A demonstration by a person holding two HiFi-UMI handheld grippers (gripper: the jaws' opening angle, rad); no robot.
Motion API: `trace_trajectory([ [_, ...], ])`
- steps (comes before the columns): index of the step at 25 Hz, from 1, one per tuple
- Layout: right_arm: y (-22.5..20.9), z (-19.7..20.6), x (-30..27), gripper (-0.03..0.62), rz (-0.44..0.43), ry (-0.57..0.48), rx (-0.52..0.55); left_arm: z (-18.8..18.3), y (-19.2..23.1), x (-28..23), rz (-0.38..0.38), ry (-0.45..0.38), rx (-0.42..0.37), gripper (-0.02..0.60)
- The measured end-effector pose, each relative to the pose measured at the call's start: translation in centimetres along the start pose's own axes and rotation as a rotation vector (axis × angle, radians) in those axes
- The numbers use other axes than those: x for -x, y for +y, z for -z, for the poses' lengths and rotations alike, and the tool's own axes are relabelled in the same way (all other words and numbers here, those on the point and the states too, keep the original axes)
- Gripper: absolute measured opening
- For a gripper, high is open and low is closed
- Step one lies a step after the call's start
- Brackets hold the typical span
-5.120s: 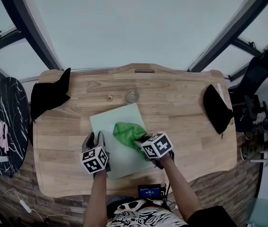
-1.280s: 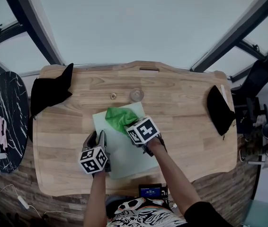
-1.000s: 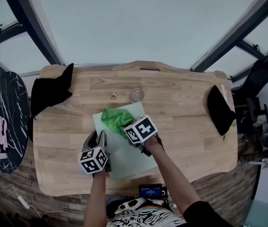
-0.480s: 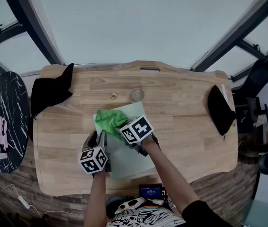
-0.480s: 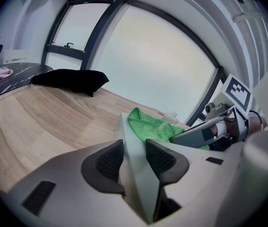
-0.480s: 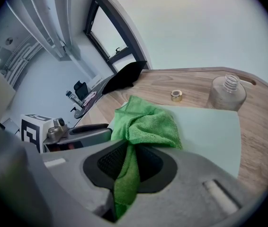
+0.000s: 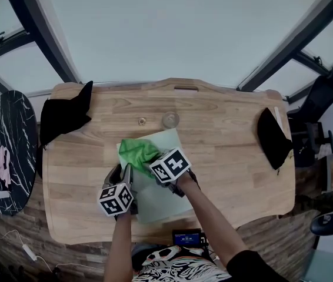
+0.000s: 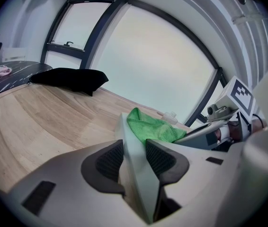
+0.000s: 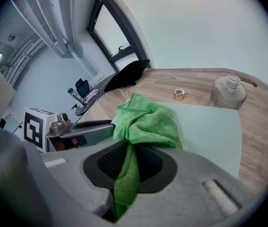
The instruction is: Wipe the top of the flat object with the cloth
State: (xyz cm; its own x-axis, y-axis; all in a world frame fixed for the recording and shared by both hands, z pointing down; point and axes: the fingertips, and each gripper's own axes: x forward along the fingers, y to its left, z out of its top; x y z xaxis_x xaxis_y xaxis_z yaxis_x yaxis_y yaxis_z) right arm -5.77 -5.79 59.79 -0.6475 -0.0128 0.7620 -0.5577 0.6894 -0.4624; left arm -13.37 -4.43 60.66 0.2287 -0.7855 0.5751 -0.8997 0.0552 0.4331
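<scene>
Head view: pale board (image 7: 157,200) flat on wooden table (image 7: 243,157), long axis roughly 12 to 6 o'clock; green cloth (image 7: 135,150) bunched at its 11 o'clock corner. Left gripper view: left gripper (image 8: 134,159) clamped on the board's near edge, board running straight ahead toward 12, cloth beyond at 1 o'clock. Right gripper view: right gripper (image 9: 128,162) pinching a tail of the cloth, the rest heaped just ahead at 12 on the board, bottle (image 9: 228,92) off the far edge at 2 o'clock.
</scene>
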Motion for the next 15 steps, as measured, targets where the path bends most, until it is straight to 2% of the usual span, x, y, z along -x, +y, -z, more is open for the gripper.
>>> trace_trajectory([
  [10,0.9,1.2,0.7,0.055,-0.027,-0.018,-0.014,-0.1,0.1,0.0,0.013,-0.003,0.016,0.150],
  [15,1.1,2.1,0.8,0.055,-0.032,-0.019,-0.025,0.0,0.2,-0.1,0.013,0.000,-0.001,0.150],
])
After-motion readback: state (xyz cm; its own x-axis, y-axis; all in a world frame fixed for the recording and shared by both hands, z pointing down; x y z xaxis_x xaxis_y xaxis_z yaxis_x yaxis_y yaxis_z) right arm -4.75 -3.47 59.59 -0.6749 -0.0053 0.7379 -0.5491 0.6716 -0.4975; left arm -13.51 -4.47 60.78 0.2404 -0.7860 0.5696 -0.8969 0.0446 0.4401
